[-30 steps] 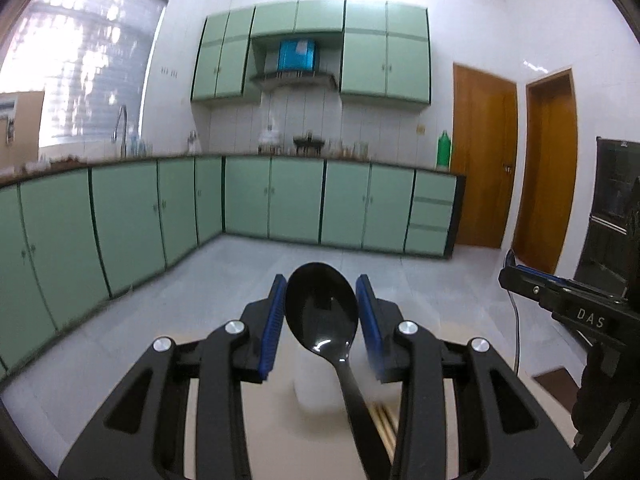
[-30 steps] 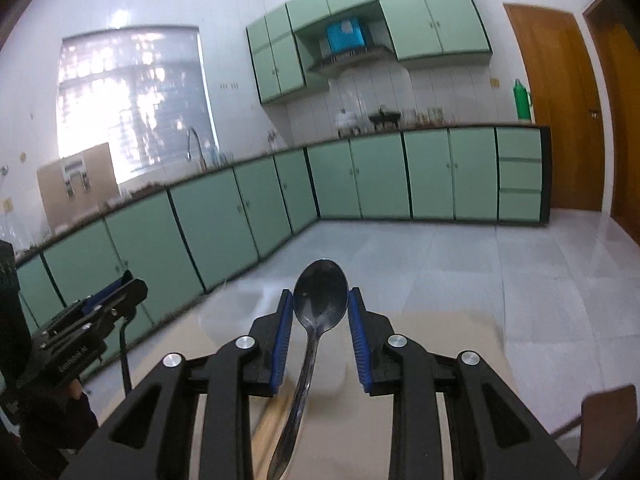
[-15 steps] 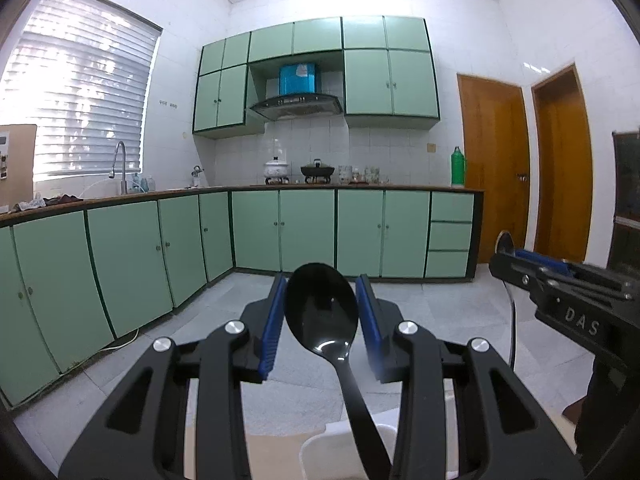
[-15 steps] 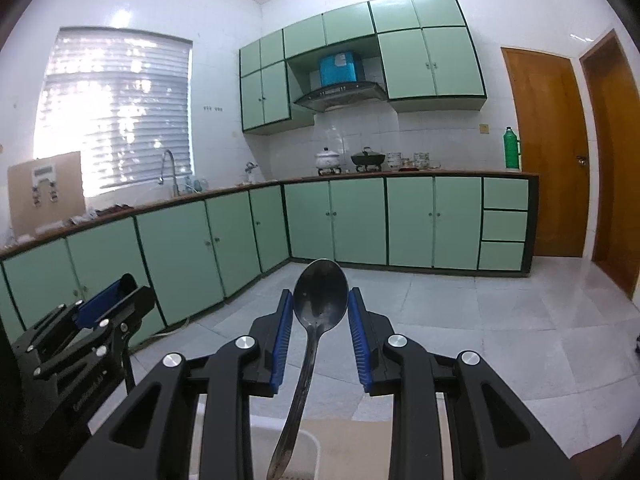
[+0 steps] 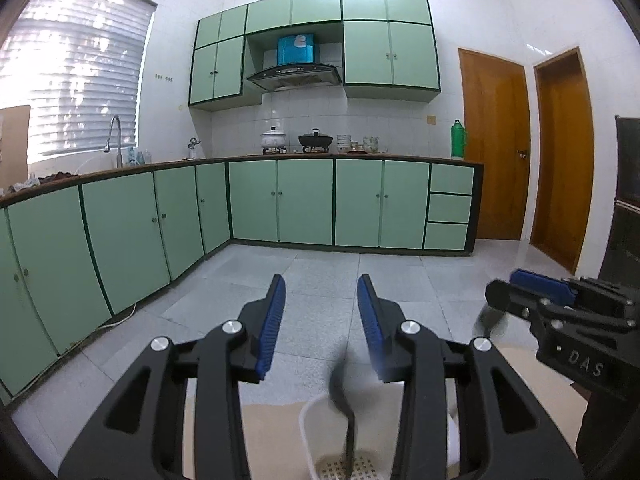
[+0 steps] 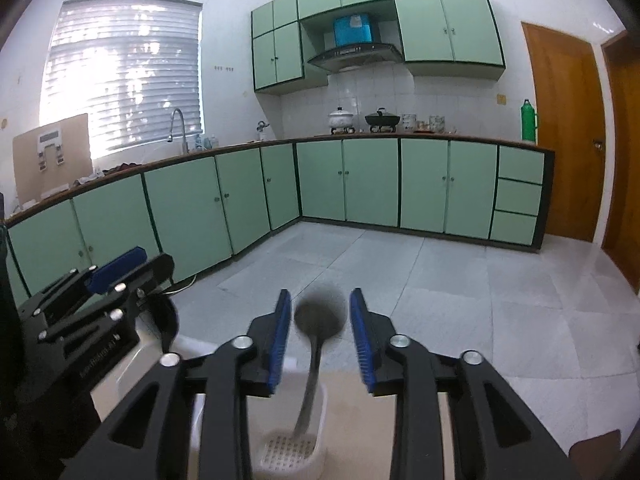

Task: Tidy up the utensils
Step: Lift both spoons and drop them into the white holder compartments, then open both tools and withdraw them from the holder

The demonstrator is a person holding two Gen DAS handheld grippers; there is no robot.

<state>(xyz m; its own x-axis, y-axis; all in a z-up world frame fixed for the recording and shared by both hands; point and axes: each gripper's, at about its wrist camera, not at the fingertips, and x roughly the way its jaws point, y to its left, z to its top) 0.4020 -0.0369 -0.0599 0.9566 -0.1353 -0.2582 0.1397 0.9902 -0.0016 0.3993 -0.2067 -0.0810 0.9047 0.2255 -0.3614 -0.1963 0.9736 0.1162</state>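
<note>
1. Green cabinets (image 5: 304, 200) lined two walls of a white-tiled kitchen, with a range hood (image 5: 294, 76) over the stove and two wooden doors (image 5: 494, 152) to the right.
2. Below both tools stood a white utensil holder (image 6: 290, 450) with a perforated floor, on a beige table (image 5: 272, 428).
3. The left gripper (image 5: 320, 324) was opening; a blurred black spoon (image 5: 344, 396) hung free between and below its jaws, handle down into the holder, no pad touching it.
4. The right gripper (image 6: 318, 334) was opening too; a blurred metal spoon (image 6: 316, 332) stood nearly upright between the spread pads, handle tip in the holder.
5. Each spoon's long axis ran down into the holder, directly under its own gripper, so any release turned on that alignment.
6. Legible writing: "DAS" on the right gripper's body in the left wrist view.
</note>
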